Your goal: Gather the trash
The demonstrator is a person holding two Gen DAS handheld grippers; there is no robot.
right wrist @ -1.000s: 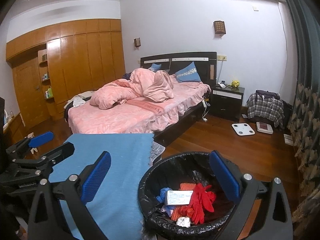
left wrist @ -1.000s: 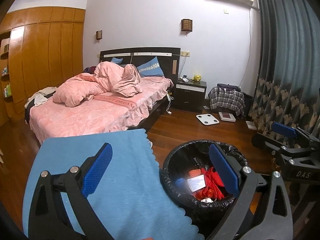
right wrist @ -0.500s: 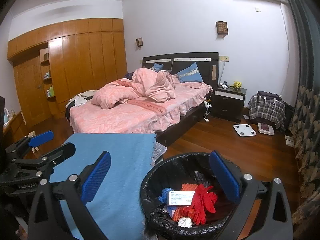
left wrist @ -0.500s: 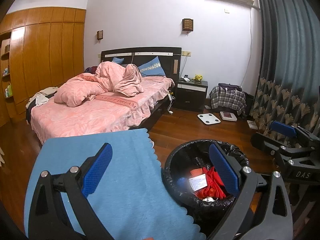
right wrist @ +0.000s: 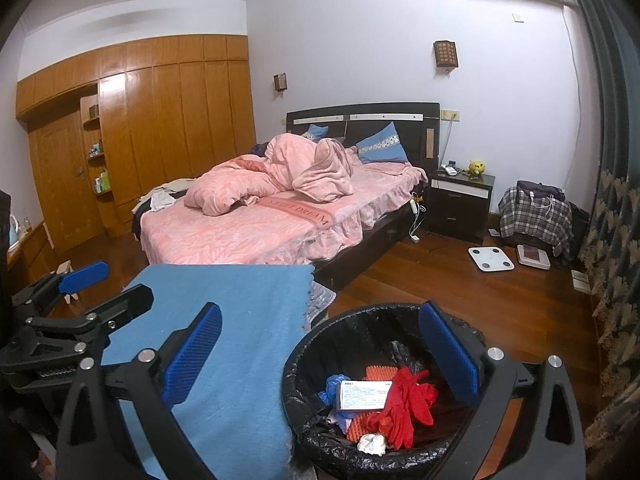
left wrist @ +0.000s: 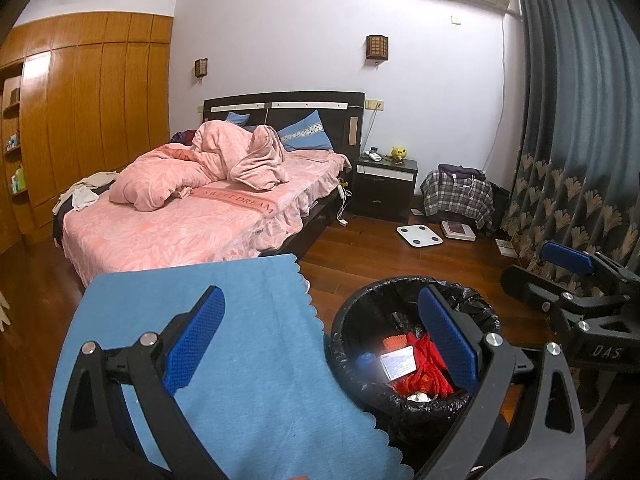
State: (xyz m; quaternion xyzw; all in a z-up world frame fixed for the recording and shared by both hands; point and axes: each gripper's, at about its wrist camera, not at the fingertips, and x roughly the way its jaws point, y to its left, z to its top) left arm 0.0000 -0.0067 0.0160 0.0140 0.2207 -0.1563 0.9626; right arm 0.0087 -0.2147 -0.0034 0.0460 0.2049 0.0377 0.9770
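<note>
A black-lined trash bin (left wrist: 348,328) (right wrist: 304,360) stands on the wood floor beside a blue cloth-covered surface (left wrist: 248,360) (right wrist: 240,320). Inside lie a white box (right wrist: 364,394) (left wrist: 398,364), red gloves (right wrist: 408,404), an orange item, blue scraps and a white paper wad (right wrist: 372,442). My left gripper (left wrist: 320,336) is open and empty, above the cloth and the bin's left rim. My right gripper (right wrist: 320,348) is open and empty, above the bin and the cloth's edge. Each gripper shows in the other's view, the right (left wrist: 568,264), the left (right wrist: 80,280).
A pink-covered bed (right wrist: 280,216) stands behind the cloth. A dark nightstand (right wrist: 460,204), a plaid-draped seat (right wrist: 536,212), a white scale (right wrist: 490,258) and a book lie on the floor at the back right. Dark curtains (left wrist: 580,140) hang at right. Wooden wardrobes (right wrist: 160,128) line the left wall.
Both views have shifted slightly, the room sliding a little right in frame. The bin's contents and both open grippers are unchanged.
</note>
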